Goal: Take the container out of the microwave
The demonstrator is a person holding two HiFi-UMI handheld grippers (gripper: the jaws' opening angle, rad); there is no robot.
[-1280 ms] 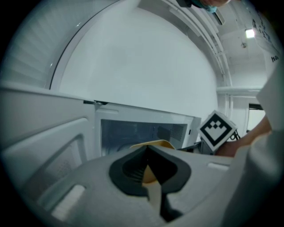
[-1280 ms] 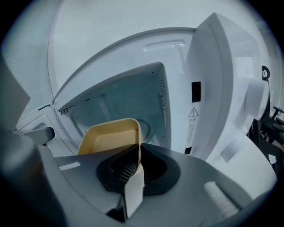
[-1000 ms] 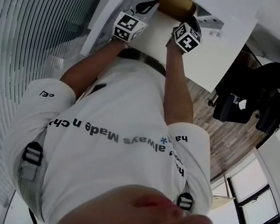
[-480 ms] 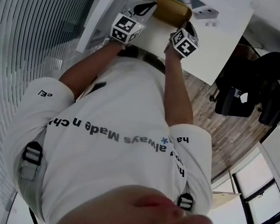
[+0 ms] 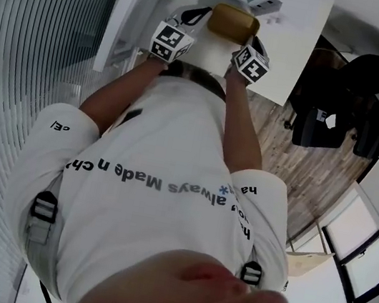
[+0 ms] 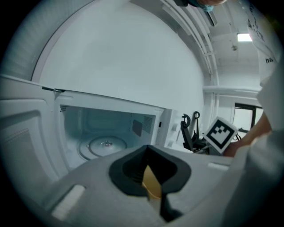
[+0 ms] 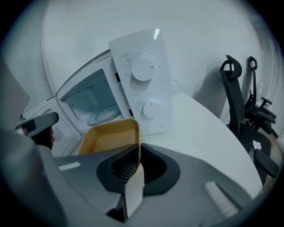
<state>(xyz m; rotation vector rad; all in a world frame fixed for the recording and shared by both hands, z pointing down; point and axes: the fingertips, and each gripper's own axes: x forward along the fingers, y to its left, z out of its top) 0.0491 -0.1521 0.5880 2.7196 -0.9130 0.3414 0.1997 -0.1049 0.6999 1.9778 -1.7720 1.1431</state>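
With left tongs (image 6: 153, 188) and right tongs (image 7: 134, 175) each clamped on a wall, you draw the container (image 7: 106, 138) nearer, now clear of the microwave (image 7: 143, 95), so removal looks nearly done.

Readable print: T-shirt only.
T-shirt (image 5: 143, 208) chest line, seen upside down: "always" and "Made" clear, words on either side lost in folds. Sleeve (image 5: 62, 133) mark too small to read. Microwave control panel (image 7: 143, 91) print illegible. Left marker cube (image 5: 168, 40), right marker cube (image 5: 251, 64): black-and-white square codes.
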